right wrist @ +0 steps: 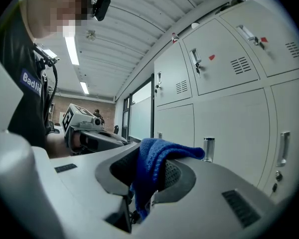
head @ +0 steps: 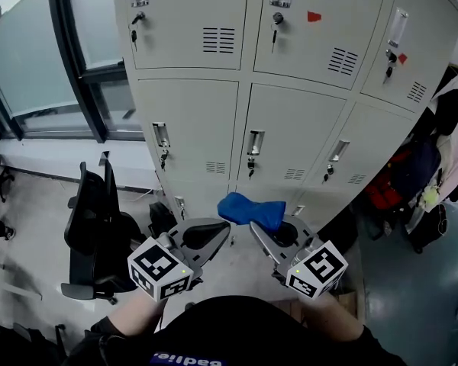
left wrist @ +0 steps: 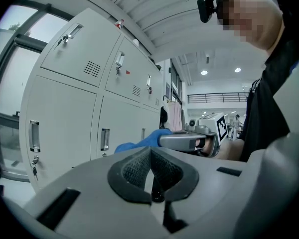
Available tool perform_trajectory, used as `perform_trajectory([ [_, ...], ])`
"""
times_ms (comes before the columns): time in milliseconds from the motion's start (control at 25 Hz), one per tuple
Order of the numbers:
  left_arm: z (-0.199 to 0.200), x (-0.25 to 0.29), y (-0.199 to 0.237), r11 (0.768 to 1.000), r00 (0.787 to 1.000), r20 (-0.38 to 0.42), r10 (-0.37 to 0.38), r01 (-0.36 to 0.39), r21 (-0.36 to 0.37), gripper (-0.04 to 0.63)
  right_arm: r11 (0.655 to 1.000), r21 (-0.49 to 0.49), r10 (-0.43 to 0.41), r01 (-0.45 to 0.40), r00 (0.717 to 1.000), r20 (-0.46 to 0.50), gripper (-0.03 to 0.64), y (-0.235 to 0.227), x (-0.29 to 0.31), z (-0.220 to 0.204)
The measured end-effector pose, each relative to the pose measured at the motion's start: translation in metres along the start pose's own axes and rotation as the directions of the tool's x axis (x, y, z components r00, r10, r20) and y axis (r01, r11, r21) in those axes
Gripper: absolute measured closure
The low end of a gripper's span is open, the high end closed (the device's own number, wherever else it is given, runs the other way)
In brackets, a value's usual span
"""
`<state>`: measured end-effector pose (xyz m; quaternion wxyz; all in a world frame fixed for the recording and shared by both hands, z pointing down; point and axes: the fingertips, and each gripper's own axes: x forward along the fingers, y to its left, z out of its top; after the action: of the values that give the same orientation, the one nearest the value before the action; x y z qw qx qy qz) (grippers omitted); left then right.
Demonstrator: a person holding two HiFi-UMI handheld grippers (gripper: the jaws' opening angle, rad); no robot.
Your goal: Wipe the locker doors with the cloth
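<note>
A bank of pale grey locker doors [head: 198, 132] fills the head view, with handles and vents. A blue cloth [head: 252, 210] hangs in front of the lower doors, pinched in my right gripper [head: 273, 235]. In the right gripper view the cloth [right wrist: 152, 171] drapes out from between the shut jaws, with locker doors [right wrist: 229, 108] on the right. My left gripper [head: 206, 236] sits beside it at the left, shut and holding nothing. The left gripper view shows its dark pads [left wrist: 139, 171] pressed together, the lockers [left wrist: 65, 113] at left and the cloth [left wrist: 142, 142] beyond.
A black office chair [head: 95, 223] stands on the floor left of the lockers, under a dark-framed window [head: 53, 59]. Clothes and bags [head: 427, 174] hang at the right end of the lockers. Keys hang in several locks [head: 162, 157].
</note>
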<state>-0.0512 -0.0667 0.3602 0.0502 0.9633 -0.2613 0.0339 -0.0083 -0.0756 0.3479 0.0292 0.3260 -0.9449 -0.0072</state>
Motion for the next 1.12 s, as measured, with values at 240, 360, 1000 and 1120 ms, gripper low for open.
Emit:
perform_trajectory([
  [240,0.015,0.006,0.003,0.999,1.0,0.012,-0.007,0.006,0.033,0.588,1.0,-0.011,-0.029,0.03,0.999,0.024,0.552,-0.008,-0.003,0.01],
  [360,0.026,0.011,0.007,0.999,1.0,0.025,-0.004,0.003,0.053,0.588,0.999,-0.021,-0.048,0.049,0.998,0.039,0.552,-0.015,-0.006,0.017],
  [1000,0.03,0.008,0.006,0.999,0.998,0.049,-0.039,0.038,0.034,0.588,0.986,-0.106,-0.119,0.129,0.989,0.093,0.552,-0.038,0.0,0.055],
  [1120,0.026,0.004,0.009,0.999,0.998,0.048,-0.036,0.035,0.024,0.588,0.959,-0.196,-0.179,0.205,0.973,0.144,0.552,-0.06,-0.001,0.086],
])
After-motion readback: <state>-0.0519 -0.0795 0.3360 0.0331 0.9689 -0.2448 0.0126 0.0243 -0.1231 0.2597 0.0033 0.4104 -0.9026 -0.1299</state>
